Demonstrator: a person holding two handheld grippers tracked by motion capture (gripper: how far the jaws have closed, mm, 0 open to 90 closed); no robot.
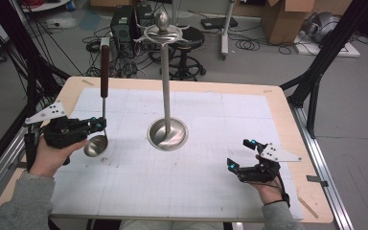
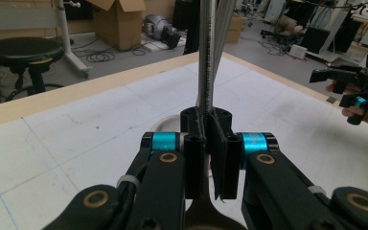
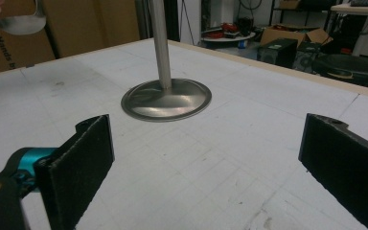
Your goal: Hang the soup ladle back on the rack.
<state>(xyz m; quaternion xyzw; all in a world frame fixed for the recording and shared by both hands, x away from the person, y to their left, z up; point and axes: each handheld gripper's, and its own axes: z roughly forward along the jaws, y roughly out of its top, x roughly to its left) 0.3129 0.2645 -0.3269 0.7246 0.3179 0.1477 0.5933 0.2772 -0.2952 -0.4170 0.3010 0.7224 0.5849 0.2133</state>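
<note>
A steel ladle [image 1: 104,72] with a brown handle stands upright, its bowl [image 1: 96,145] hanging just over the white mat at the left. My left gripper [image 1: 100,125] is shut on the ladle's thin metal stem [image 2: 204,72] just above the bowl; its pads [image 2: 195,153] squeeze the stem. A tall steel utensil stand [image 1: 165,72] with hooks at its top rises from a round base [image 3: 166,99] in the middle of the table. My right gripper [image 1: 239,153] rests low at the right with its jaws wide open and nothing between them [image 3: 206,158]. It also shows far right as the right gripper [image 2: 352,88].
A white gridded mat covers the wooden table [image 1: 287,120]. Beyond the far edge stand a black stool [image 1: 187,48], computer cases [image 1: 124,24] and a cardboard box [image 1: 287,17]. Black frame posts [image 1: 326,52] flank the table.
</note>
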